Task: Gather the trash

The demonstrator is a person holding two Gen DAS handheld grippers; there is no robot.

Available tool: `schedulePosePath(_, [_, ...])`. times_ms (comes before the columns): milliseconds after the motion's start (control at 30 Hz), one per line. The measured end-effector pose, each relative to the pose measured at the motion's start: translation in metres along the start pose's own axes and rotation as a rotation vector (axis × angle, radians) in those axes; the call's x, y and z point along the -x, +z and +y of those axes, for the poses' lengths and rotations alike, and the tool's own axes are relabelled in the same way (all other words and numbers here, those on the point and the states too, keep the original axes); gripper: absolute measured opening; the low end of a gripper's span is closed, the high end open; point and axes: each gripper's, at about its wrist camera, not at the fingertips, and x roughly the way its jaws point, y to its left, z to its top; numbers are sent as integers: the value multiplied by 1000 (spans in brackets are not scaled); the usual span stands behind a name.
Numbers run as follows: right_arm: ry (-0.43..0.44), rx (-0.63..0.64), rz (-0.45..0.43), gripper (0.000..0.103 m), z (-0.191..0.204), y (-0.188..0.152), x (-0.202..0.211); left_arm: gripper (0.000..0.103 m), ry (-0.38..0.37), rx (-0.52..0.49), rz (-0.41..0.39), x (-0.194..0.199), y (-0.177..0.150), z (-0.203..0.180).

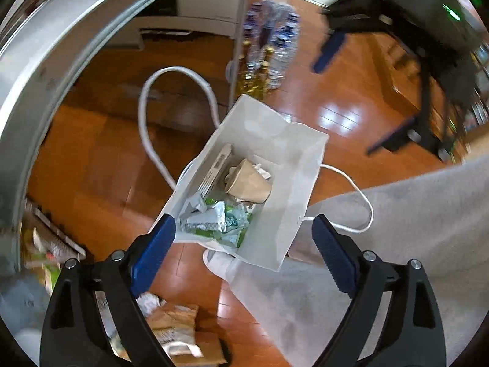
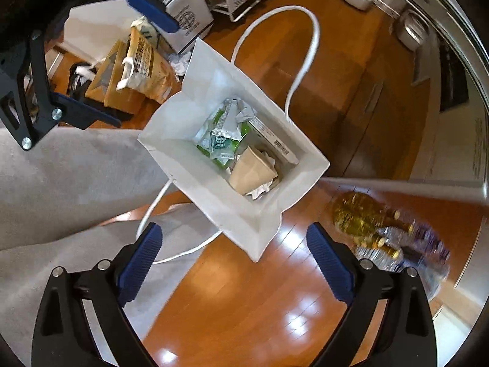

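Left wrist view looks down into a white paper bag (image 1: 276,153) standing open on the wooden floor (image 1: 101,165). In its bottom lie a crushed brown paper cup (image 1: 249,180), green-and-white wrappers (image 1: 220,217), crumpled white paper and a flat white box (image 1: 218,165) with a barcode, leaning along one wall of the bag. The bag's near corner sits just beyond and between the two blue pads of the left gripper (image 1: 243,229); its jaws are spread wide with nothing pinched, and neither pad seems to press on the bag, though the left pad overlaps the bag's edge in this view, so contact there is hard to rule out. One white cord handle (image 1: 149,98) arches up past the far wall of the bag, and the other loops down onto a grey-clad leg (image 1: 397,229) beside the bag. A white-socked foot (image 1: 220,263) touches the bag's near corner.

From the right wrist view the bag (image 2: 269,220) has its near corner pointing between the pads of the right gripper (image 2: 233,243), which hangs above it with jaws spread wide and empty. The left gripper (image 2: 134,61) shows at the upper left, also open, off the bag's far-left side.

Beyond the bag's far-left corner, brown paper bags (image 2: 137,70) and crumpled paper lie on the floor. Off its right corner stands a blurred cluster of bottles (image 2: 382,235), some gold-capped, some clear plastic.
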Motion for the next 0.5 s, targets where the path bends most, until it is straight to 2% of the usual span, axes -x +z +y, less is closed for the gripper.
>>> schedulePosePath(200, [-28,-132,-52,99,5,-19,31,96,25,181,35,23,-1,-4])
schedulePosePath(300, [-20,-220,-84,99,3,-28,51,96,19,263,3,42,-2,-5])
schedulePosePath(500, [-42,-332,-153,99,5,-41,91,96,103,331,-78,87,5,-14])
